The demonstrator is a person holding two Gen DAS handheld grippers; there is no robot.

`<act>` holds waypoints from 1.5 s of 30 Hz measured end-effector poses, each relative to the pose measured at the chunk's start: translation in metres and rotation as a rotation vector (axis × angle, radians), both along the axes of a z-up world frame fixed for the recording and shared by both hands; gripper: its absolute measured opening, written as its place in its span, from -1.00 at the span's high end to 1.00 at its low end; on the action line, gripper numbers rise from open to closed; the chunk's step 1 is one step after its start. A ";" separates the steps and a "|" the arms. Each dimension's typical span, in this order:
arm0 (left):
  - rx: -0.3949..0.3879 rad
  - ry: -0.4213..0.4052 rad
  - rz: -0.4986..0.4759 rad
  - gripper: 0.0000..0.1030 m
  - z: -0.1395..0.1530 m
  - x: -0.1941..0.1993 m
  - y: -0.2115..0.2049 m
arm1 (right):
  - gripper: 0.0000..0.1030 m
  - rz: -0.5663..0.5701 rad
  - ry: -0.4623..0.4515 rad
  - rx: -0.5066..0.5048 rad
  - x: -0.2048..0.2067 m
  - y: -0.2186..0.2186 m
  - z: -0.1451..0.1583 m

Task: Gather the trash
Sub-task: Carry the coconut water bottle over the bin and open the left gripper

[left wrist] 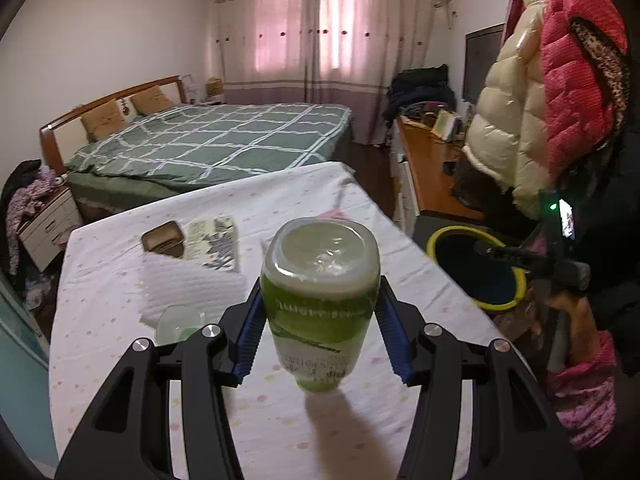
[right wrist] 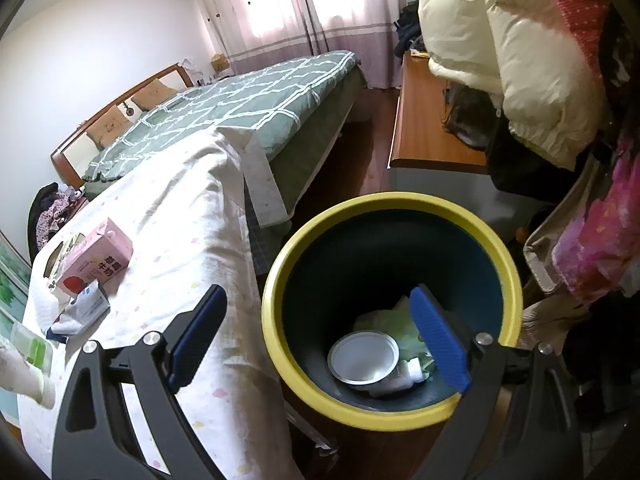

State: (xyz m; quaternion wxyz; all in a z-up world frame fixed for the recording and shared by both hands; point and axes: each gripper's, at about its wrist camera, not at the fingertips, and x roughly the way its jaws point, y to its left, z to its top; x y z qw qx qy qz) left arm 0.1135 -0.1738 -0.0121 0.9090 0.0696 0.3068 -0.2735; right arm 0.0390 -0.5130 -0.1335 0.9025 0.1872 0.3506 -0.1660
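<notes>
My left gripper (left wrist: 320, 300) is shut on a clear plastic bottle with a green label (left wrist: 320, 300), held above the white-clothed table (left wrist: 120, 360), cap end toward me. The bottle also shows at the left edge of the right wrist view (right wrist: 28, 356). My right gripper (right wrist: 320, 320) is open and empty over the yellow-rimmed dark bin (right wrist: 276, 344), which stands right of the table (right wrist: 192, 240). In the bin lie a white round lid (right wrist: 362, 356), a small white bottle (right wrist: 404, 374) and green wrapping (right wrist: 384, 318). The bin also shows in the left wrist view (left wrist: 516, 300).
On the table lie a pink milk carton (right wrist: 96, 264), a tissue pack (right wrist: 84, 308), a brown tray (left wrist: 164, 238), a printed leaflet (left wrist: 214, 242), a white quilted cloth (left wrist: 188, 288) and a clear cup (left wrist: 176, 322). A bed (left wrist: 208, 140), wooden desk (right wrist: 424, 132) and hanging jackets (left wrist: 540, 92) surround.
</notes>
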 end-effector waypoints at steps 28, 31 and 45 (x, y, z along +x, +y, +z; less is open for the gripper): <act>0.040 0.000 -0.406 -0.01 -0.008 0.031 -0.285 | -0.69 -0.149 -0.006 -0.037 -0.079 -0.069 -0.002; 0.054 0.040 -0.365 -0.01 -0.026 0.045 -0.299 | -0.69 -0.150 0.000 -0.020 -0.075 -0.073 -0.013; -0.069 -0.020 -0.136 -0.11 0.002 0.044 -0.140 | -0.69 -0.086 0.018 -0.068 -0.050 -0.038 -0.003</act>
